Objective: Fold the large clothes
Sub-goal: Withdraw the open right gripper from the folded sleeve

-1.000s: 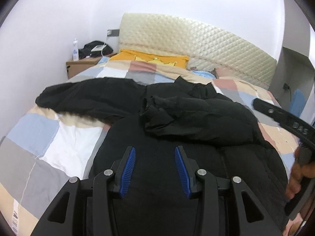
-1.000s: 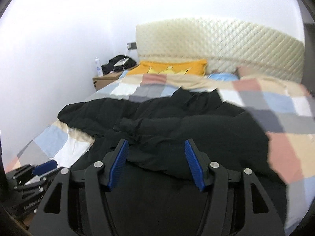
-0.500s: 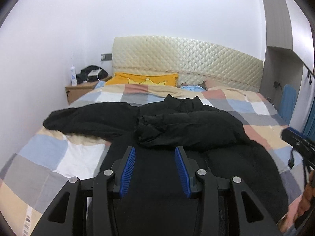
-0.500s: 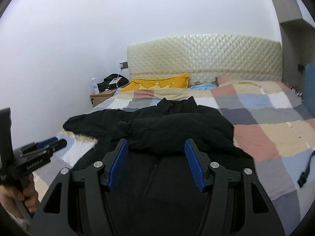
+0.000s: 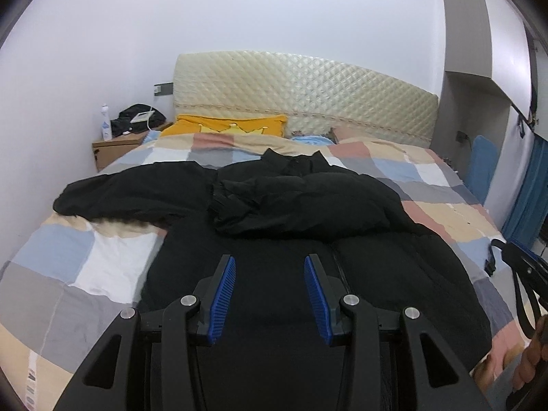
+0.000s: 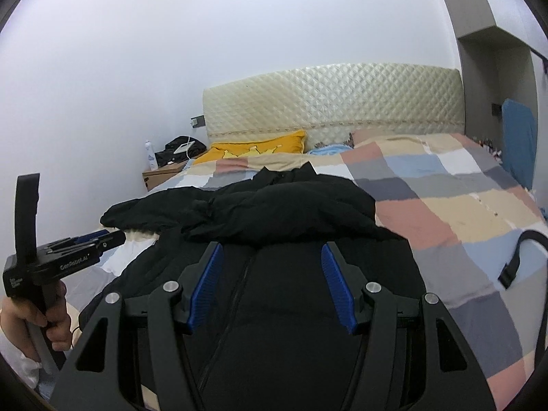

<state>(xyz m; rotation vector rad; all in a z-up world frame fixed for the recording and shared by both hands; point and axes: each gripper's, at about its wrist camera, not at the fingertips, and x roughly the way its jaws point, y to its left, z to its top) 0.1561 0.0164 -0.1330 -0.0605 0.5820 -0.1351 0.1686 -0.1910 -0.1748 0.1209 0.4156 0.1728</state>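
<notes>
a: where's the jacket sitting from your seat?

b: the black jacket lies spread on the checked bedspread, zipper up. in my left wrist view it fills the frame from centre down to 6 o'clock. one sleeve stretches flat out toward 9 o'clock, and the other sleeve is folded across the chest, just above centre. the collar points toward 12 o'clock, at the headboard.

a: and your fingers?

b: my left gripper has its blue pads spread with only air between them, above the jacket's lower body. my right gripper is spread wider, also pinching nothing, over the zipper line. i can't tell whether either touches the cloth.

a: can you see one tool from the other?

b: yes. in the right wrist view the left gripper shows at 9 o'clock, with a hand around its handle.

a: anything else on the bed?

b: a yellow pillow at 12 o'clock against the headboard, a black strap on the bedspread at 3 o'clock in the right wrist view, and a nightstand at 10 o'clock beside the bed.
</notes>
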